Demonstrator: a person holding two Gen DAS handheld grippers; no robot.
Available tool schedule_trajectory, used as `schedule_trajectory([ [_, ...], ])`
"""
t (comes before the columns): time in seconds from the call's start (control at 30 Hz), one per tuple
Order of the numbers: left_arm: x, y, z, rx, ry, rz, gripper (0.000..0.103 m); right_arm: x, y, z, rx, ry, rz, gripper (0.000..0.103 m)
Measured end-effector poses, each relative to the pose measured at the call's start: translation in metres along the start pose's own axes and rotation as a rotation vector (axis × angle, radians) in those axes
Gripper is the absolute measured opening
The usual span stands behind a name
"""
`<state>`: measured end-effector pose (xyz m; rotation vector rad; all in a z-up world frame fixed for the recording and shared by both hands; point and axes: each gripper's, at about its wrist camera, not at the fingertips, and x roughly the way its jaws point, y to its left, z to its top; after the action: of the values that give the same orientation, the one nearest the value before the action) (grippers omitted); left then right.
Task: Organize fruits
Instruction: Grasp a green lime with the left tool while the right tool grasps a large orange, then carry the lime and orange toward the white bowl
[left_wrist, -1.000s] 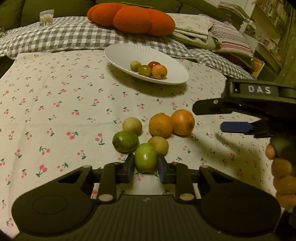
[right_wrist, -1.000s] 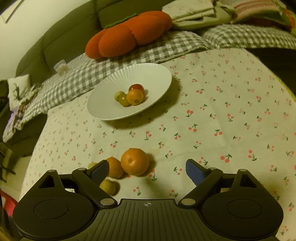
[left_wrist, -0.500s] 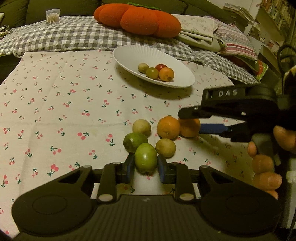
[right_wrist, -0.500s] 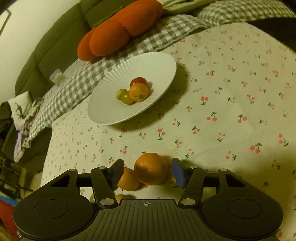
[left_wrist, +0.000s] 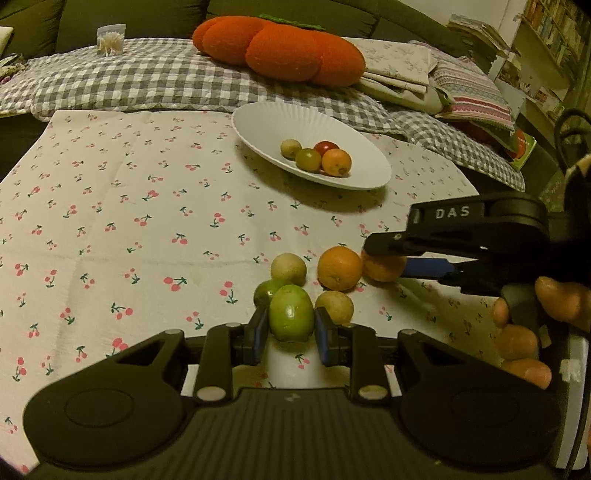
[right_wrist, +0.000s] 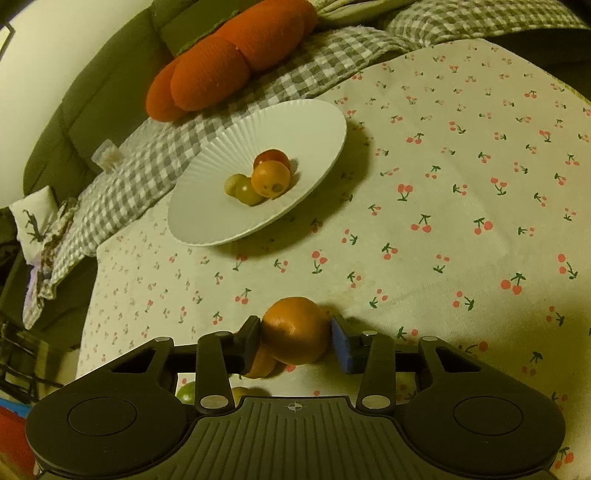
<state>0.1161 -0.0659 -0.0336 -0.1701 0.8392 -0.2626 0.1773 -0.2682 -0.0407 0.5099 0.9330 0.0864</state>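
Your left gripper (left_wrist: 290, 330) is clamping its pads on both sides of a green fruit (left_wrist: 290, 312), which is sitting at the near edge of the fruit cluster on the cherry-print tablecloth (left_wrist: 110, 229). Your right gripper (right_wrist: 295, 339) is closing around an orange (right_wrist: 295, 329): the left pad is touching it, while the right pad is sitting just beside it, so you are not fully gripping it. A second orange (left_wrist: 340, 268) is lying just beside that one, with two pale yellowish fruits (left_wrist: 289, 268) and a lime (left_wrist: 263, 293) crowding around the green fruit. Well beyond the cluster, the white plate (left_wrist: 266, 122) is holding four small fruits (left_wrist: 318, 158), and an orange pumpkin cushion (left_wrist: 280, 48) is lying past the plate on a checked blanket (left_wrist: 129, 81).
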Motion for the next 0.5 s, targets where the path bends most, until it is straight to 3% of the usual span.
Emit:
schedule_trajectory([
  [0.5, -0.005, 0.004, 0.014, -0.021, -0.023, 0.009, 0.025, -0.02, 0.007, 0.006, -0.048, -0.068, 0.008, 0.04],
])
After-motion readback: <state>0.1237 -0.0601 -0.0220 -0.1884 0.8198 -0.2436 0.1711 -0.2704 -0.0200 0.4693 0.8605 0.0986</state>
